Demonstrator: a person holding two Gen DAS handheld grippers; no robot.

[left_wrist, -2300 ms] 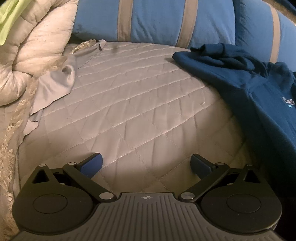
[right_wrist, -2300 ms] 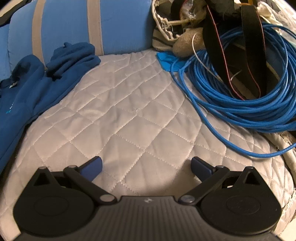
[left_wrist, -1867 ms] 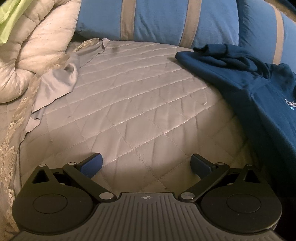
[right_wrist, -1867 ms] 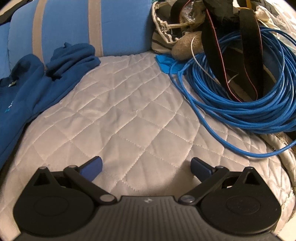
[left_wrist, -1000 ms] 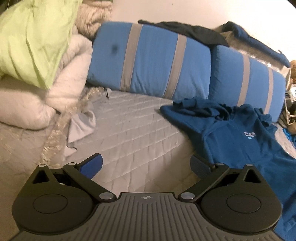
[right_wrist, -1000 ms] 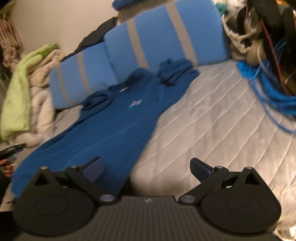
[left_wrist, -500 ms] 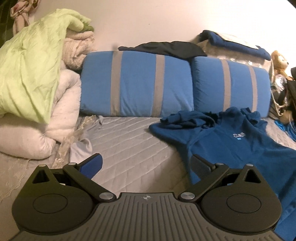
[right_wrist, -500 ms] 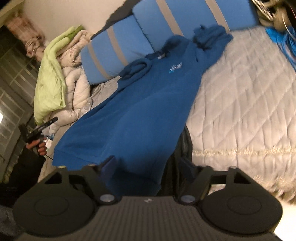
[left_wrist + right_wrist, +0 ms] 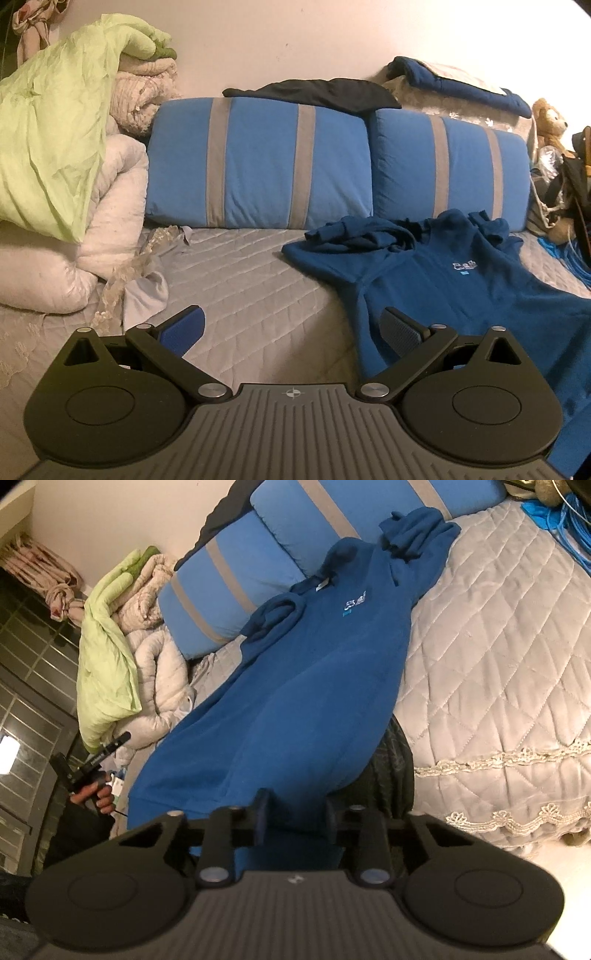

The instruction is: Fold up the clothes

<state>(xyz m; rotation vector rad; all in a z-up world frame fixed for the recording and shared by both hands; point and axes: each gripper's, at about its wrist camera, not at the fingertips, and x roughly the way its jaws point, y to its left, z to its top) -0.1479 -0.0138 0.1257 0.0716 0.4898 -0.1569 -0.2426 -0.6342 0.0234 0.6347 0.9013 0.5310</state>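
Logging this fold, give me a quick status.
Right gripper just closed on the hem of the blue sweatshirt. Left gripper open, empty. Sweatshirt spread on the bed. Nothing in the way.

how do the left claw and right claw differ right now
The left claw stands wide open over the quilt, holding nothing. The right claw has just been closing and is shut on the blue sweatshirt hem. Both have black arms with blue pads.

Home bedroom: quilted bed (image 9: pixel 236 280); striped pillows (image 9: pixel 258 166); piled duvets (image 9: pixel 55 147); teddy bear (image 9: pixel 550 122)
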